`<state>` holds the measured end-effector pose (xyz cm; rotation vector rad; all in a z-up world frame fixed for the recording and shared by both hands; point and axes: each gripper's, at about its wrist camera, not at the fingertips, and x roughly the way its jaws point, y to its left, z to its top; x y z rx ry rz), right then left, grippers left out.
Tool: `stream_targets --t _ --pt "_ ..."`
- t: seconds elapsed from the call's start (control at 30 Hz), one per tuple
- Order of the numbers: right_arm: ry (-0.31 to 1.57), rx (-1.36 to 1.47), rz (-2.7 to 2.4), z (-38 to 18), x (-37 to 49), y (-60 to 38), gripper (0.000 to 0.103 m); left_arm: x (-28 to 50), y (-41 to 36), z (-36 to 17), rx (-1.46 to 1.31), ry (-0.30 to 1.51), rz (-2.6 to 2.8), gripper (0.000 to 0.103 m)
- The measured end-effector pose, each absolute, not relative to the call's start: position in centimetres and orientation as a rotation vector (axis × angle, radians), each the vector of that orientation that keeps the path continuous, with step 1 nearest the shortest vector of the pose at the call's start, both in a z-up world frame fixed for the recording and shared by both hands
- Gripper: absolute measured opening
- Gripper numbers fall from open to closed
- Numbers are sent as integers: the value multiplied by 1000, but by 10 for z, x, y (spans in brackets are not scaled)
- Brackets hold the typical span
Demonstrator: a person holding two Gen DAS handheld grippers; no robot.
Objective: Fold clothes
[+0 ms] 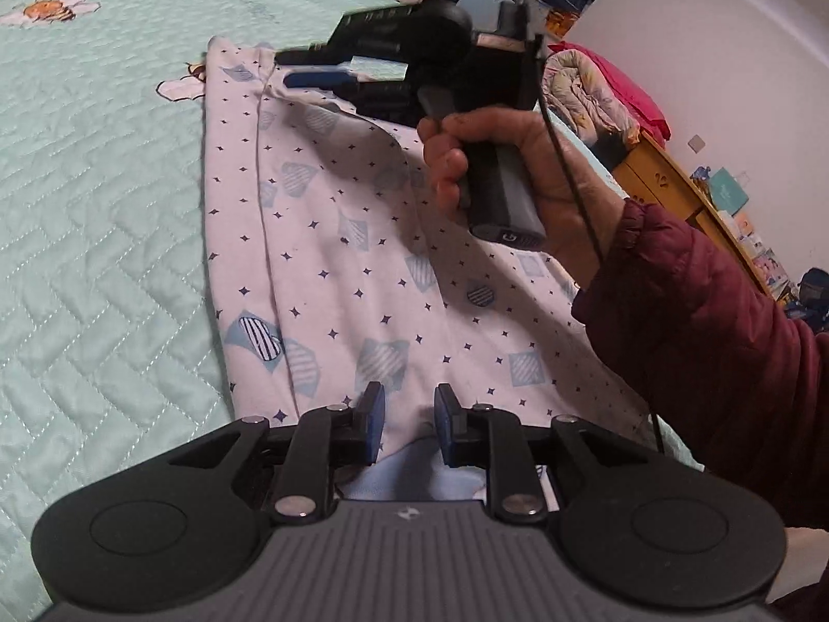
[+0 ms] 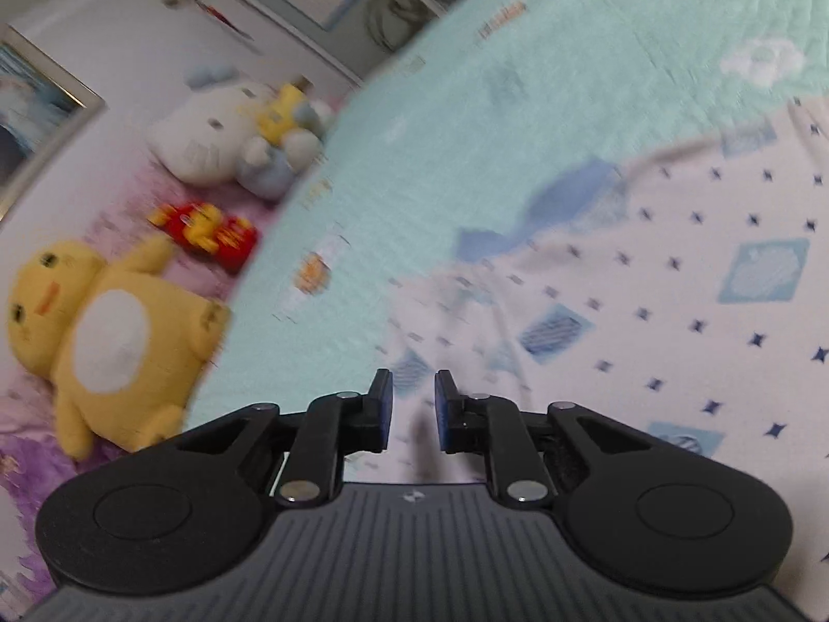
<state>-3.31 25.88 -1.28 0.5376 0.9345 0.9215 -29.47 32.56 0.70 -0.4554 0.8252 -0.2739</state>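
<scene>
A white garment (image 1: 362,259) with small dark stars and pale blue heart patches lies spread on a mint quilted bedspread (image 1: 93,197). My left gripper (image 1: 409,425) is open, low over the garment's near edge, where a pale blue part shows between the jaws. My right gripper (image 1: 321,70), held in a hand with a maroon sleeve, hovers over the garment's far end. In the right wrist view my right gripper (image 2: 413,409) is open above the garment (image 2: 673,285), near its blue-trimmed edge (image 2: 565,192); nothing is held.
The bedspread (image 2: 440,103) ends at a curved edge to the left. Beyond it lie a yellow plush toy (image 2: 103,331), a white cat plush (image 2: 217,129) and a red packet (image 2: 207,230). A wooden cabinet (image 1: 668,176) and piled bedding (image 1: 596,88) stand at the right.
</scene>
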Motion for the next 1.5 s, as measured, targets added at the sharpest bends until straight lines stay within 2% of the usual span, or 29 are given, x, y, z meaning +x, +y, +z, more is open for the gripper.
stream_targets --t 0.1,0.13,0.17,0.3,0.37,0.47,0.57,0.7,0.83,1.0,1.17,1.5 --pt "970 492 880 -19 -27 269 22 -296 323 8 -443 825 -255 23" --pt "977 485 875 -23 -26 270 17 -297 323 8 -441 826 -249 23" --pt "983 479 871 -26 -25 271 17 -297 323 10 -443 827 -247 23" --pt "944 526 880 -15 -37 252 25 -301 327 16 -473 820 -253 25" --pt "913 576 889 -12 -47 235 25 -303 331 21 -506 790 -267 25" --pt "908 640 891 -16 -58 211 25 -301 334 23 -528 775 -248 31" --pt "935 632 860 -28 -59 204 25 -293 333 7 -516 851 -199 29" --pt "864 708 869 -19 -74 181 26 -292 337 12 -554 871 -174 30" --pt "797 826 841 -19 -106 137 39 -294 331 26 -546 852 -198 33" --pt "831 864 832 -35 -151 105 44 -305 337 29 -615 831 -130 30" --pt "899 758 953 -30 -196 107 44 -326 354 38 -630 803 -34 31" --pt "1038 563 1029 -25 -253 124 44 -338 353 23 -661 871 -63 31"
